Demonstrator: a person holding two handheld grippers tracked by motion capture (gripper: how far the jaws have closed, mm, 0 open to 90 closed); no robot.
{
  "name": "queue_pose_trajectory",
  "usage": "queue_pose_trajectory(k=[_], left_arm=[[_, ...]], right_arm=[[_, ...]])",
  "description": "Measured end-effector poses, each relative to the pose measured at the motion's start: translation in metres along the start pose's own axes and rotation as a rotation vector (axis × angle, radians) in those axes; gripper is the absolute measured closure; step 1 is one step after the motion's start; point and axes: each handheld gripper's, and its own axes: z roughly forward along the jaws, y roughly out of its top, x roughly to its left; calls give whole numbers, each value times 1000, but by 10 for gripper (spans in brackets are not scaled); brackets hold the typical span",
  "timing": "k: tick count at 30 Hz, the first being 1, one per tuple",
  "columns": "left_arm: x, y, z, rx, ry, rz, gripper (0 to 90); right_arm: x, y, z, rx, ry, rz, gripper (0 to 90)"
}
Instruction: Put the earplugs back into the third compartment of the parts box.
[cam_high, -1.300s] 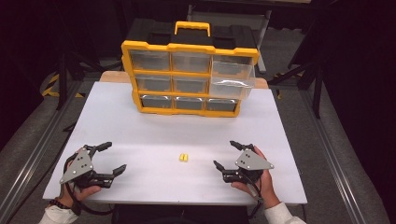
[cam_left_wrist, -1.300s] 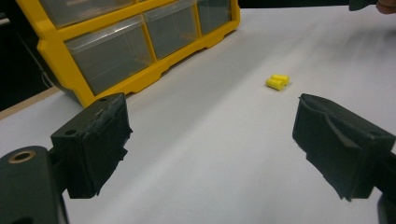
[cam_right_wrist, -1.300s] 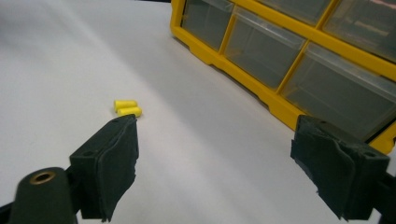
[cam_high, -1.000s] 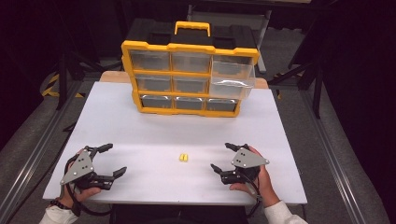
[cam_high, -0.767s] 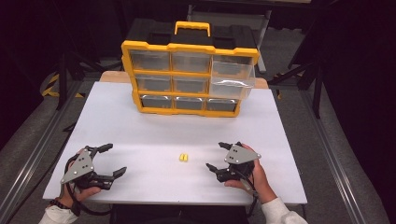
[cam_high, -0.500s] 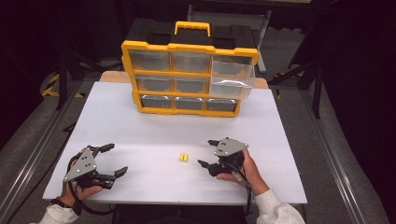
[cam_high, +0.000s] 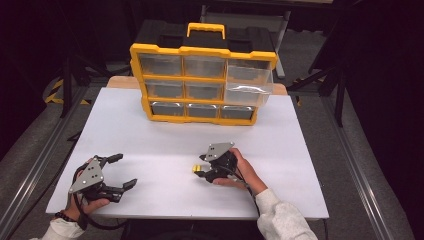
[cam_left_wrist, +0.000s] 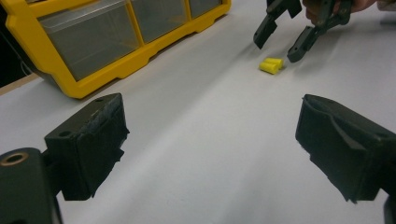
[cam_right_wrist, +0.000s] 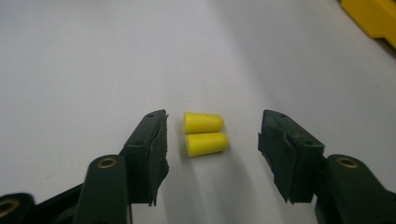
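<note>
**Closing in on two yellow foam plugs**

Resting near the front left corner of the white rectangular tabletop (cam_high: 150, 145), the black two-jaw left gripper (cam_high: 121, 170) sits in the person's left hand (cam_high: 87, 202) with its jaws spread wide and nothing between them — its own view looks across bare surface toward the plugs. Further right, the pair of small yellow foam earplugs (cam_right_wrist: 204, 133) lies side by side and touching, near the front middle of the table. The black two-jaw right gripper (cam_right_wrist: 212, 140) brackets them: one jaw stands on each side, neither pad touching, and the jaws have just been closing — the pair lies loose in the gap. At the back edge stands the yellow-framed plastic organiser with clear drawers (cam_high: 200, 85), its upper right drawer pulled out.
</note>
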Motion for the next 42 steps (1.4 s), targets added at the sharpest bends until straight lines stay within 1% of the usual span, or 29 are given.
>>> queue_pose_trajectory(k=[1, 3, 4, 5, 6, 7, 8, 9, 10, 11, 15, 17, 20, 24, 26, 28, 30, 32, 37, 39, 42], left_arm=[[0, 0, 0, 0, 0, 0, 100], [1, 0, 1, 4, 4, -6, 100], [1, 0, 1, 4, 4, -6, 100], [0, -1, 2, 5, 1, -7, 100], [0, -1, 2, 5, 1, -7, 100], [0, 0, 2, 9, 0, -4, 100], [0, 0, 2, 9, 0, -4, 100], [0, 0, 2, 8, -2, -3, 100], [0, 0, 4, 5, -7, -2, 100], [0, 1, 4, 6, -10, 1, 100], [0, 1, 7, 9, -16, 3, 100], [-1, 0, 8, 25, -24, 9, 100], [-2, 0, 6, 17, -19, 7, 99], [-3, -1, 3, 21, -14, 3, 98], [-3, -2, 2, 18, -10, 0, 98], [-3, -2, 1, 20, -10, -2, 97], [-3, -3, -1, 20, -7, -1, 97], [-3, -3, -1, 19, -7, -3, 97], [-2, -3, -2, 17, -5, -5, 96], [-2, -3, 0, 17, -8, -4, 96], [-1, -2, 0, 19, -11, -6, 95]], right_arm=[[0, 0, 0, 0, 0, 0, 438], [-1, -1, 8, 28, 12, -5, 476], [-1, -1, 8, 28, 12, -5, 476], [-3, -1, 10, 27, 24, 2, 511], [-4, -2, 10, 25, 25, 6, 520], [-5, -2, 10, 24, 32, 6, 556], [-5, -2, 10, 24, 32, 6, 556], [-4, -2, 10, 23, 48, 13, 588], [-4, -3, 10, 21, 60, 14, 649], [-2, -3, 9, 20, 63, 13, 668], [-1, -4, 7, 24, 60, 10, 689], [0, -5, 4, 28, 59, 9, 697], [0, -5, 2, 19, 62, 13, 698], [2, -4, -4, 1, 47, 7, 700], [3, -4, -7, -11, 32, 5, 699], [3, -3, -9, -16, 29, 3, 700], [5, -2, -14, -29, 10, -5, 701], [5, -2, -17, -37, 7, -7, 701], [9, 2, -33, -77, -27, -24, 701], [10, 4, -41, -102, -45, -21, 701], [11, 6, -54, -138, -73, -30, 701]])
